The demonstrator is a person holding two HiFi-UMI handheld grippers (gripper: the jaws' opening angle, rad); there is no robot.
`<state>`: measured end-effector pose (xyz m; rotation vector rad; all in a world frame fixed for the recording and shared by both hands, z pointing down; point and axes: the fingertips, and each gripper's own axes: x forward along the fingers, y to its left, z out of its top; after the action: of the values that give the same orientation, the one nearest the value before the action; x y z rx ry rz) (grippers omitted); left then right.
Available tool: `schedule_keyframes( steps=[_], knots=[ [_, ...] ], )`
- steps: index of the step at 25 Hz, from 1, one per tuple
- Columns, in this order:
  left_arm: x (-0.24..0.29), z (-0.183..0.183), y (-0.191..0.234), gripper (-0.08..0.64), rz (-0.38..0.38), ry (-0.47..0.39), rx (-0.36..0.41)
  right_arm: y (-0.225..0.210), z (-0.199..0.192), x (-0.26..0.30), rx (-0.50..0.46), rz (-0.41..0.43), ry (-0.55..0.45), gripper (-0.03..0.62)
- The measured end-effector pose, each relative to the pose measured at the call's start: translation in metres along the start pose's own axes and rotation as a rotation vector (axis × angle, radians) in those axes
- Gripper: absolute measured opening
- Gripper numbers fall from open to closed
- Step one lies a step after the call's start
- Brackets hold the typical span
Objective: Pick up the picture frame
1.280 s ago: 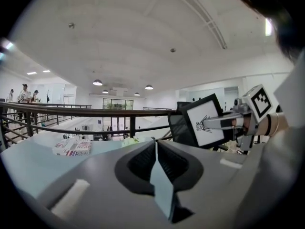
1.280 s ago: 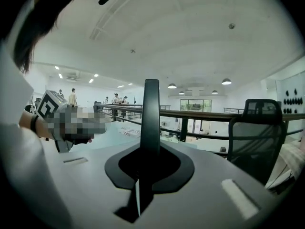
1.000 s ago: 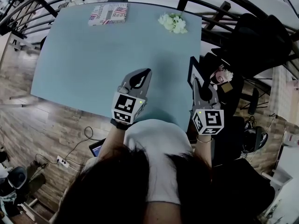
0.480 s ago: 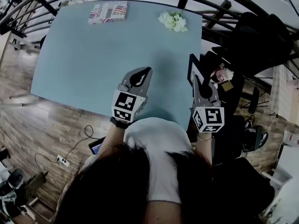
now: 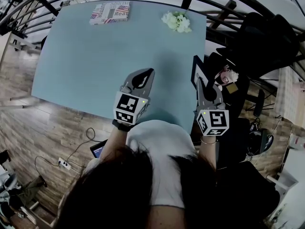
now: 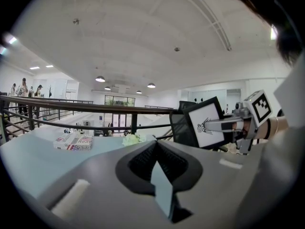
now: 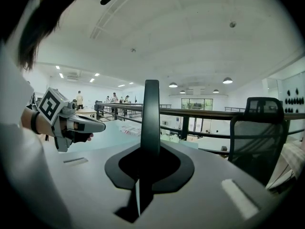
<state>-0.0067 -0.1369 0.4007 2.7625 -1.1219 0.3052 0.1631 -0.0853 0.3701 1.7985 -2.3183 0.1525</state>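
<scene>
The picture frame (image 5: 196,71) is clamped edge-on in the right gripper (image 5: 200,84) and held upright just off the table's (image 5: 86,61) right edge. The left gripper (image 5: 148,73) is seen clenched and empty over the table.

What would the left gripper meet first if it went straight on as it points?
Likely the white flowers, straight ahead of the left gripper; as it tilts down, the blue table might come first.

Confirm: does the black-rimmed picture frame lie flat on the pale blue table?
No, the right gripper holds the black-rimmed picture frame upright by its edge.
</scene>
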Motion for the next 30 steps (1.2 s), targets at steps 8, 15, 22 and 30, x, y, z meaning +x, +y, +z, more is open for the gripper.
schedule_keyframes(
  steps=[8, 15, 22, 30],
  knots=[
    [0.0004, -0.0018, 0.0022, 0.057, 0.009, 0.005, 0.001, -0.0007, 0.0011, 0.001, 0.004, 0.005, -0.005, 0.014],
    [0.0005, -0.0027, 0.0027, 0.057, 0.011, 0.007, -0.002, -0.0036, -0.0006, -0.0001, 0.013, -0.005, -0.009, 0.014],
    [-0.0002, -0.0042, 0.0047, 0.057, 0.013, 0.006, -0.004, -0.0054, -0.0065, -0.0005, 0.032, -0.016, 0.004, 0.014],
    [-0.0016, -0.0042, 0.0099, 0.057, 0.026, 0.005, -0.017, -0.0063, -0.0078, -0.0002, 0.045, -0.019, 0.006, 0.014]
  ],
)
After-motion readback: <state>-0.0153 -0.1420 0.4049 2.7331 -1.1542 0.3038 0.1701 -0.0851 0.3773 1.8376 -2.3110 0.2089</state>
